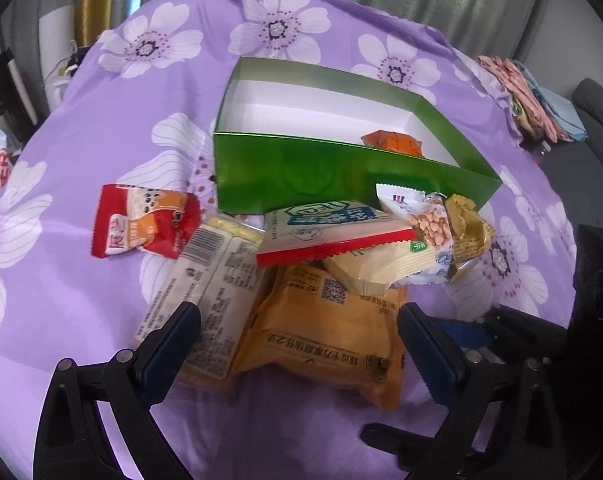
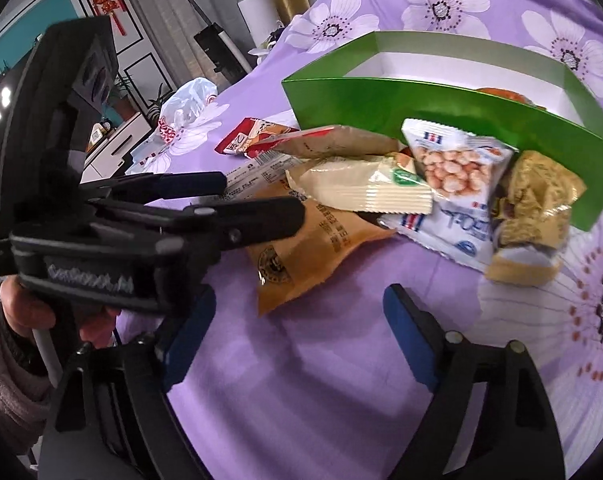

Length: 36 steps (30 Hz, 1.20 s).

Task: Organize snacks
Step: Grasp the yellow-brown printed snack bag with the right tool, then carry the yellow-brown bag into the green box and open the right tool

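Observation:
A green box (image 1: 301,172) with a white inside lies open on the purple flowered cloth (image 1: 101,128), with one orange snack (image 1: 393,142) in it. Heaped against its near wall are a tan packet (image 1: 321,340), a white barcode packet (image 1: 209,280), a red-edged teal packet (image 1: 329,232), a peanut packet (image 1: 425,224) and a gold packet (image 1: 469,232). A red packet (image 1: 141,224) lies apart to the left. My left gripper (image 1: 297,332) is open, its fingers either side of the tan packet. My right gripper (image 2: 301,320) is open over bare cloth, just short of the tan packet (image 2: 301,256).
In the right wrist view, the left gripper (image 2: 261,196) reaches in from the left, held by a hand in a pink sleeve (image 2: 5,360). A white plastic bag (image 2: 189,100) lies at the cloth's far left edge. Folded clothes (image 1: 529,96) sit at the far right.

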Each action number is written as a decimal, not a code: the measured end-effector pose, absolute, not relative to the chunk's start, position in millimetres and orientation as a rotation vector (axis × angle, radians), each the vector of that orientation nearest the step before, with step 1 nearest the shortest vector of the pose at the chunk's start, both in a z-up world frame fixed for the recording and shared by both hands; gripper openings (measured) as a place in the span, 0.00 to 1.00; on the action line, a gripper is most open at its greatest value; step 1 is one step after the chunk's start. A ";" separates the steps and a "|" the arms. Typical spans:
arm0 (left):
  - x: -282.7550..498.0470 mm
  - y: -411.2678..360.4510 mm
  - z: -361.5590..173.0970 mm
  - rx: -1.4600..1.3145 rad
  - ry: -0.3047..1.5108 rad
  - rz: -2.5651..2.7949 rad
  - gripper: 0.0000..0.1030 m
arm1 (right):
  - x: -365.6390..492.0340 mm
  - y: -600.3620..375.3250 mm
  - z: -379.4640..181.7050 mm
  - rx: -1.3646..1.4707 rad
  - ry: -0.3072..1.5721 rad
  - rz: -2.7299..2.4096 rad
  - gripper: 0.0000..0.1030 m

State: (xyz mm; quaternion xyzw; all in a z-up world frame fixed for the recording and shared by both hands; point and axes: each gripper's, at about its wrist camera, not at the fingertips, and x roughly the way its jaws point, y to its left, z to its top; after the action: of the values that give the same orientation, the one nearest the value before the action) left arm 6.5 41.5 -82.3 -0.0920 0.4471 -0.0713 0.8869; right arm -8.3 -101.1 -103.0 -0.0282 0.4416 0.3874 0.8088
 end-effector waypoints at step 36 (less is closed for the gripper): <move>-46.3 -1.4 -15.3 -0.201 0.832 -0.221 0.49 | -47.7 -131.9 -47.7 -0.079 0.802 0.888 0.35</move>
State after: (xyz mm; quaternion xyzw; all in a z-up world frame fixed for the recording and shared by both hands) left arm -46.3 -1.4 -15.3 -0.0972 0.4027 -0.1070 0.9038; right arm -47.7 -131.9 -47.7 -0.0373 0.3773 0.4180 0.8255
